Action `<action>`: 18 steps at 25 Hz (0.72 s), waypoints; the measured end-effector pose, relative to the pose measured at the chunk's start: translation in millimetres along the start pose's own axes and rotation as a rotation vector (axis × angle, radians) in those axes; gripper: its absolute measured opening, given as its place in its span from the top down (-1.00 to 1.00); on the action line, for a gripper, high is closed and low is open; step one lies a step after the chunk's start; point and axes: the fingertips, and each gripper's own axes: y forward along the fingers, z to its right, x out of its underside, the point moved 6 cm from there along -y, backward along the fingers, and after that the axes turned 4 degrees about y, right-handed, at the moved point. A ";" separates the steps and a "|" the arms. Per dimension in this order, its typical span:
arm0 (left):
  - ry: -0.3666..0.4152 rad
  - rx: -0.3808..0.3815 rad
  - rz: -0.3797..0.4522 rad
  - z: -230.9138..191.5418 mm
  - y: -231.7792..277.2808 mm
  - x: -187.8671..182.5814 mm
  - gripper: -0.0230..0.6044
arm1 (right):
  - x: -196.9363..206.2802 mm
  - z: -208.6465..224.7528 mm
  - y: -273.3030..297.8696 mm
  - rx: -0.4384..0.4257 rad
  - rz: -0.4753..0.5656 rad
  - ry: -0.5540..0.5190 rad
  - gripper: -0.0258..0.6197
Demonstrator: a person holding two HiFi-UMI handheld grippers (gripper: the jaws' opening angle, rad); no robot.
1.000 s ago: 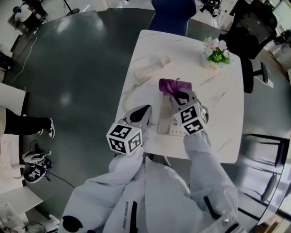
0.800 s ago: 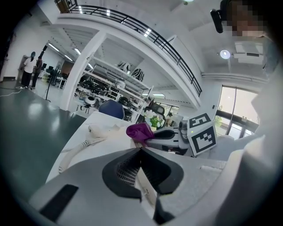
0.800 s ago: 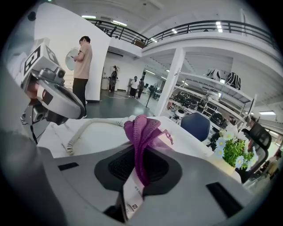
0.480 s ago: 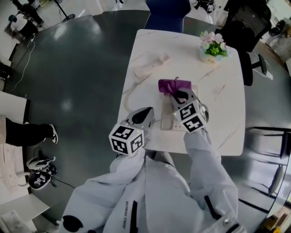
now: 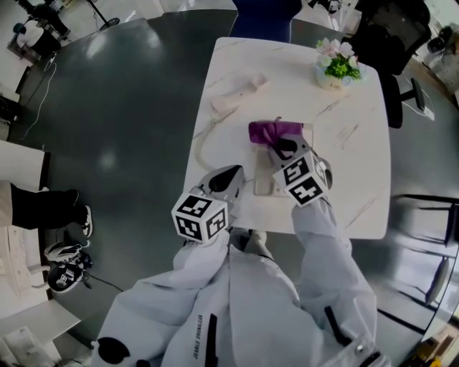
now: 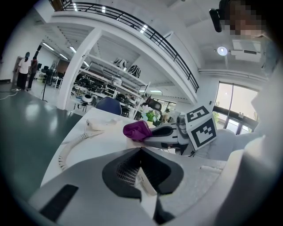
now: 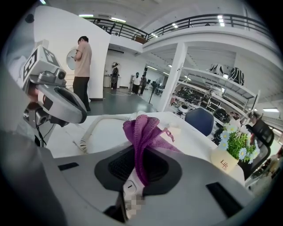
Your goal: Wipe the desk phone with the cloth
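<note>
The cream desk phone (image 5: 273, 174) lies on the white table (image 5: 355, 165), partly under my right gripper. Its handset (image 5: 237, 89) rests off the base at the far left, joined by a coiled cord (image 5: 203, 140). My right gripper (image 5: 276, 143) is shut on the purple cloth (image 5: 272, 131), which hangs over the phone's far end. In the right gripper view the cloth (image 7: 143, 130) bunches up from the shut jaws above the phone's keys (image 7: 128, 187). My left gripper (image 5: 231, 173) is shut with nothing in it, left of the phone at the table's near edge.
A small pot of flowers (image 5: 336, 66) stands at the far right corner. A blue chair (image 5: 269, 16) sits beyond the table and a black chair (image 5: 398, 43) at the far right. Dark floor surrounds the table. A person (image 7: 82, 73) stands far off.
The head view has shifted a little. My right gripper with the cloth has moved only slightly over the phone. The left gripper stays by the near edge.
</note>
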 end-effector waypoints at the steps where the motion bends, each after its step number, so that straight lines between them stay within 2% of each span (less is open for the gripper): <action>1: -0.003 -0.002 0.000 2.4 -0.2 1.4 0.93 | 0.5 -1.2 -1.0 -0.005 0.000 -0.002 0.81; 18: -0.025 -0.033 0.014 32.2 -13.9 15.1 0.94 | 14.7 -27.8 -16.5 -0.078 -0.049 -0.051 0.81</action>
